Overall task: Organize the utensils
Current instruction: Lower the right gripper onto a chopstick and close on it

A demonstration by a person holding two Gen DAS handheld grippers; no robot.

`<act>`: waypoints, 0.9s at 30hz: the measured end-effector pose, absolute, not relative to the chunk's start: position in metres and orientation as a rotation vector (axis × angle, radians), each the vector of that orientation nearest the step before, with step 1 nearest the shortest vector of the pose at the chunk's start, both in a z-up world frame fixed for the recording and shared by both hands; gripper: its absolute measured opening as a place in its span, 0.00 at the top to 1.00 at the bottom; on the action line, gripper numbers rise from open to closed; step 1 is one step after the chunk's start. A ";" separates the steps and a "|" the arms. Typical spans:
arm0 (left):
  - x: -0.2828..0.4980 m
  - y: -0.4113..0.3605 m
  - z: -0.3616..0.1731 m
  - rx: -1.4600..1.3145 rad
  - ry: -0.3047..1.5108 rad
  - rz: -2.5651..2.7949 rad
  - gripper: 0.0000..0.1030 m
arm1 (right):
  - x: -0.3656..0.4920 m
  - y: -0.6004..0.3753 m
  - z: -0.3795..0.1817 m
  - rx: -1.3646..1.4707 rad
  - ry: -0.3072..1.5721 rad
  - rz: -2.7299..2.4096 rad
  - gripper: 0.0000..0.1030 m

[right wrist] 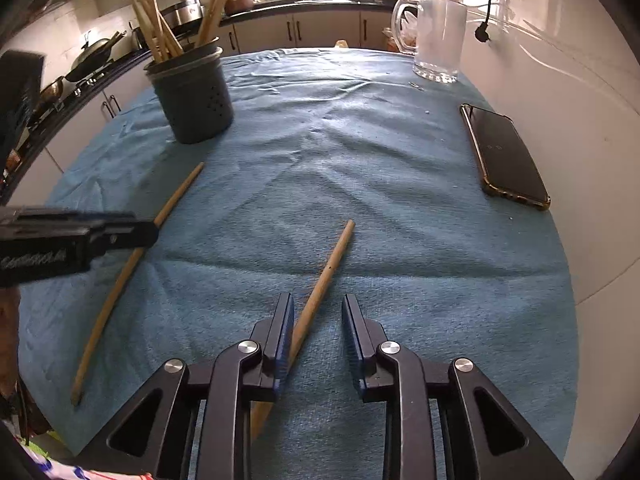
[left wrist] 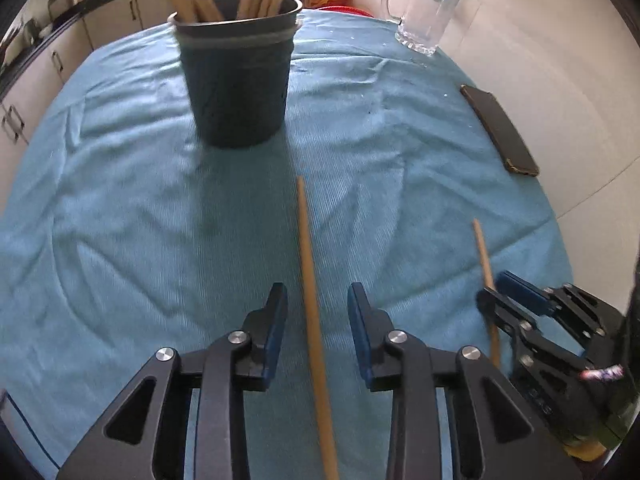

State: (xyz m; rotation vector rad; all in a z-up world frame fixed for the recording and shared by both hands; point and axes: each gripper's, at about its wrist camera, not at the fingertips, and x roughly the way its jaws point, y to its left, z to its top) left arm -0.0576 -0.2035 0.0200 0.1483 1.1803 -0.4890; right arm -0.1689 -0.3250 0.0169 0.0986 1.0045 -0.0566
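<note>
A dark utensil holder (left wrist: pixel 236 80) with several wooden utensils stands on the blue cloth (left wrist: pixel 120 200); it also shows in the right wrist view (right wrist: pixel 192 96). My left gripper (left wrist: pixel 317 300) is open, its jaws on either side of a wooden stick (left wrist: pixel 310 280) lying on the cloth. My right gripper (right wrist: pixel 318 308) is open around a second wooden stick (right wrist: pixel 326 268), which lies close to the left finger. The right gripper (left wrist: pixel 496 286) shows at the right of the left wrist view. The left gripper (right wrist: pixel 120 232) shows over the first stick (right wrist: pixel 120 280) in the right wrist view.
A black phone (right wrist: pixel 504 156) lies at the cloth's right edge, also in the left wrist view (left wrist: pixel 500 128). A glass mug (right wrist: pixel 436 36) stands at the back right. A white wall is on the right. Kitchen counters and cabinets lie behind.
</note>
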 end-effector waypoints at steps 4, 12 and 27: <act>-0.034 -0.210 0.013 0.140 1.185 -0.488 0.71 | -0.163 -0.331 0.017 0.123 1.028 -0.077 0.75; -0.022 -0.218 0.012 0.139 1.157 -0.490 0.71 | -0.137 -0.340 0.016 0.141 1.076 -0.102 0.75; -0.026 -0.216 0.010 0.158 1.066 -0.503 0.95 | -0.127 -0.325 0.013 0.065 1.021 -0.197 0.90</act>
